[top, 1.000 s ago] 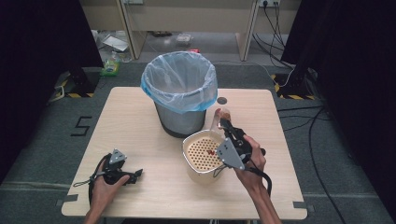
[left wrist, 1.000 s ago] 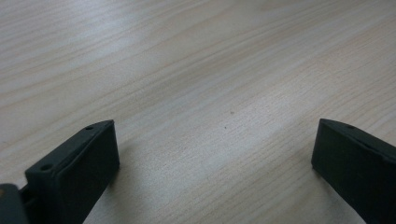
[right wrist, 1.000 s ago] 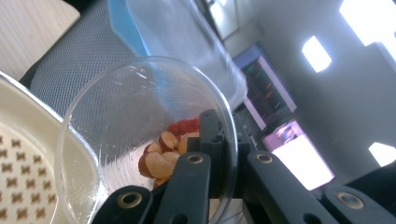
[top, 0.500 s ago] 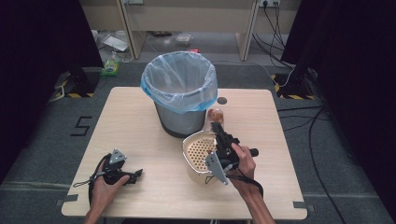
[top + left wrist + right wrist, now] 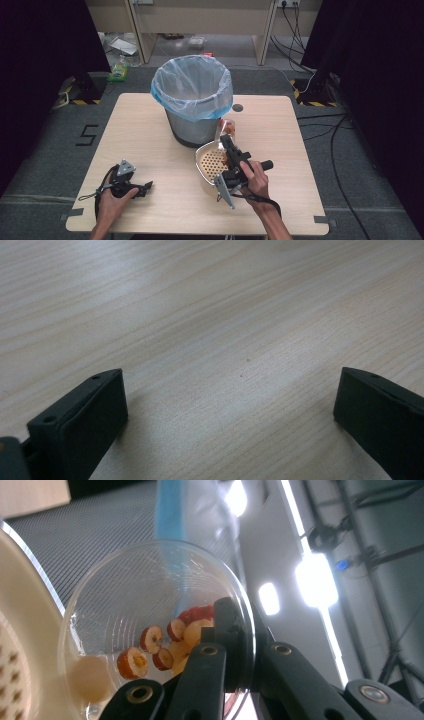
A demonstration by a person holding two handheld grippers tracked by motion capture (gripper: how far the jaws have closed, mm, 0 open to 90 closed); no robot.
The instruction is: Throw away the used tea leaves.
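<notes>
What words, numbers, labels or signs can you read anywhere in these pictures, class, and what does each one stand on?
"5": a dark figure marked on the grey floor left of the table.
Packets on the floor behind the table: print too small to read.
Bin, strainer bowl, clear cup, both grippers: no lettering to be seen.

We read a single mark, a black "5" [image 5: 88, 135], on the grey floor [image 5: 60, 165] left of the tabletop [image 5: 145, 135].
</notes>
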